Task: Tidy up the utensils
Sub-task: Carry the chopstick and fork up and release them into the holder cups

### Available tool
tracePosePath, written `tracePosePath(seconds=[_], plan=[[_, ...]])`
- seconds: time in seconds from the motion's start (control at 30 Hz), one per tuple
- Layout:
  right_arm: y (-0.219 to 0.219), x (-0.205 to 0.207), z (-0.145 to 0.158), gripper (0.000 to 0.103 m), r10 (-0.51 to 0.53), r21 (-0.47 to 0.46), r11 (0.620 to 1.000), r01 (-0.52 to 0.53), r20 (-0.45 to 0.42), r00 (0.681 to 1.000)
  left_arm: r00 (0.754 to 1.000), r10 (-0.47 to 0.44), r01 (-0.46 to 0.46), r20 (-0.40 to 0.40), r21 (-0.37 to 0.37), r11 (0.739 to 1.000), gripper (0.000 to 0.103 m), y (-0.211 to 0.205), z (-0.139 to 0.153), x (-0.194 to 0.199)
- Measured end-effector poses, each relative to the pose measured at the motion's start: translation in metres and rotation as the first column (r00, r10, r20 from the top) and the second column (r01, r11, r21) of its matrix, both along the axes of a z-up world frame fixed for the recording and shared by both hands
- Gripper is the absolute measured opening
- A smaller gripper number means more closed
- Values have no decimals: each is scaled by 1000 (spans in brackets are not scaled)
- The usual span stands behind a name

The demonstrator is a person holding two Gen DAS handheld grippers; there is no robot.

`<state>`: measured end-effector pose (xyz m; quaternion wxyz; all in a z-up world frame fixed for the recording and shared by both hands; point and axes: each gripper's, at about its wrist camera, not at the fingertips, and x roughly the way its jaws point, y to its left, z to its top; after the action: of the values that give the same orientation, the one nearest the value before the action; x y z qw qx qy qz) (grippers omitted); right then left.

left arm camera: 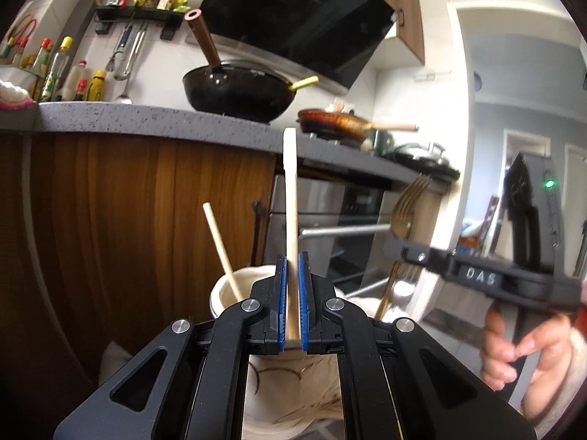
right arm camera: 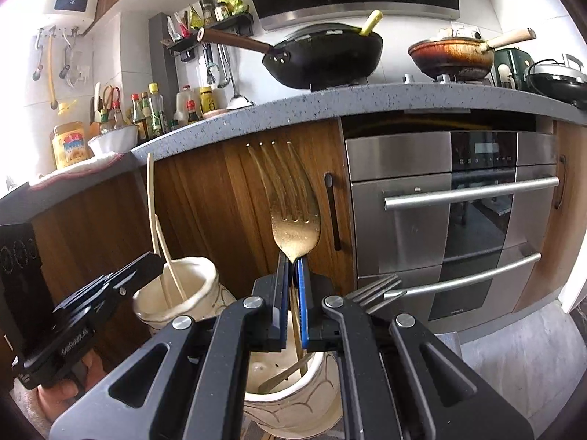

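Utensils held upright over two cream holders: left tongs (left arm camera: pixel 292 308) clenched on a wooden chopstick (left arm camera: pixel 291 212) directly above its holder (left arm camera: pixel 234 293), right tongs (right arm camera: pixel 292 308) clenched on a gold fork (right arm camera: pixel 295 231) (tines up) above the other holder (right arm camera: pixel 293 399).

— What did the kitchen look like?
— A speckled grey stone counter (right arm camera: pixel 330 101) ran above brown wood-grain cabinet doors (right arm camera: pixel 227 190), with a stainless-steel built-in oven (right arm camera: pixel 451 220) set beside them. A slanted black range hood (left arm camera: pixel 293 14) hung over a black wok (right arm camera: pixel 323 57).
— And the walls?
— White tile (right arm camera: pixel 106 62), with a black wall rack of spice jars (left arm camera: pixel 139 11). The floor was pale grey tile (right arm camera: pixel 513 359), and strong daylight came in from the left.
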<state>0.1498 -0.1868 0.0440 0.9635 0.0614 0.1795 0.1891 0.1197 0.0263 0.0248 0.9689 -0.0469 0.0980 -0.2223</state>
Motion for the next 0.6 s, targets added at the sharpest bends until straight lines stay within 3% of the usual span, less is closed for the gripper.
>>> tracePosePath(seconds=[0.33, 0.6], plan=[[-3, 6, -4, 4, -42, -13, 999, 42, -7, 999, 1000, -11, 11, 0, 62, 998, 8, -10, -4, 1], [-7, 11, -8, 9, -62, -10, 998, 61, -19, 998, 1000, 8, -8, 1, 41, 999, 15, -3, -1, 0]])
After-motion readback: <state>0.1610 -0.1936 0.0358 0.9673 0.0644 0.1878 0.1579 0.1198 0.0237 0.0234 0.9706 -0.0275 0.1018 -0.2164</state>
